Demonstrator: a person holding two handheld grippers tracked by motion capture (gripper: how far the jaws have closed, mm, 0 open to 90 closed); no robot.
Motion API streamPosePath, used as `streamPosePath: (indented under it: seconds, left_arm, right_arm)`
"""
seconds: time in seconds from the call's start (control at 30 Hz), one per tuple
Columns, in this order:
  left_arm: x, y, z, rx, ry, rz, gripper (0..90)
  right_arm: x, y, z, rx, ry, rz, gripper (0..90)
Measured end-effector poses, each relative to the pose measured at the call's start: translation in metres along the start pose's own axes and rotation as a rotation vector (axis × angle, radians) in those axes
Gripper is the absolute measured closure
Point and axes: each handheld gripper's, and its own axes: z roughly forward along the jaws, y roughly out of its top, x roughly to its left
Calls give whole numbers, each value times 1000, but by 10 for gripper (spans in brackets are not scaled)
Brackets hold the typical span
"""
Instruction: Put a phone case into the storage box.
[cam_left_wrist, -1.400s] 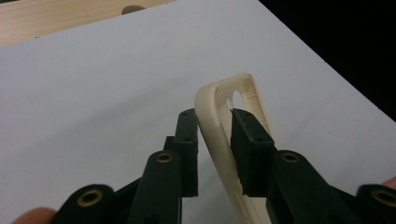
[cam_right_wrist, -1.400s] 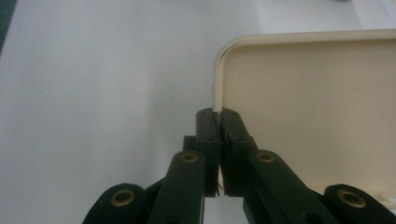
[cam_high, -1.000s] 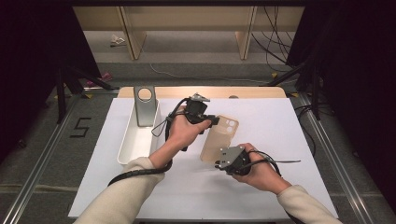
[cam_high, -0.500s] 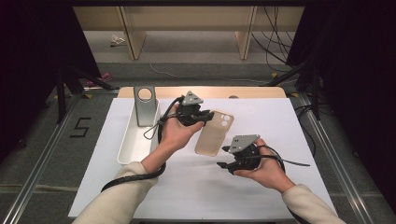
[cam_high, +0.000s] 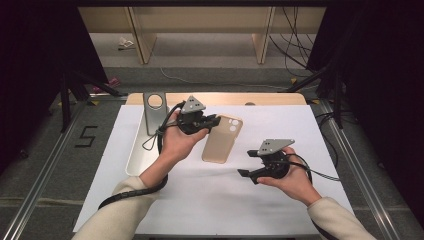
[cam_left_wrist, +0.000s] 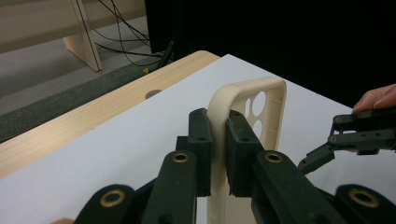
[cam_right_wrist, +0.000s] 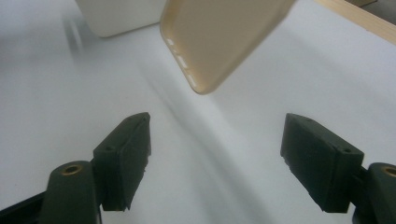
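Note:
A beige phone case hangs tilted above the white mat, camera cut-outs at its far end. My left gripper is shut on the case's side edge near that end; in the left gripper view its pads pinch the rim of the case. My right gripper sits to the right of the case's lower end, apart from it. Its jaws have just been opening and hold nothing. In the right gripper view the case's lower corner floats beyond the open right gripper.
A long white tray lies at the mat's left side, with a grey metal stand with a round hole upright at its far end. The white mat covers a wooden table. Dark curtains flank both sides.
The right gripper has let go of the case's lower end, opened wide and drawn back to the right. The left hand has shifted the case slightly left and away.

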Motion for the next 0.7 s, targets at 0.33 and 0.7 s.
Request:
streamPosePath:
  seconds: [0.33, 0.7]
  left_arm:
    - [8, 2, -16, -31, 13, 9, 817]
    - [18, 5, -33, -68, 27, 7, 816]
  right_arm:
    - [-10, -6, -11, -60, -11, 73, 225]
    - [-18, -12, -22, -108, -41, 122, 207]
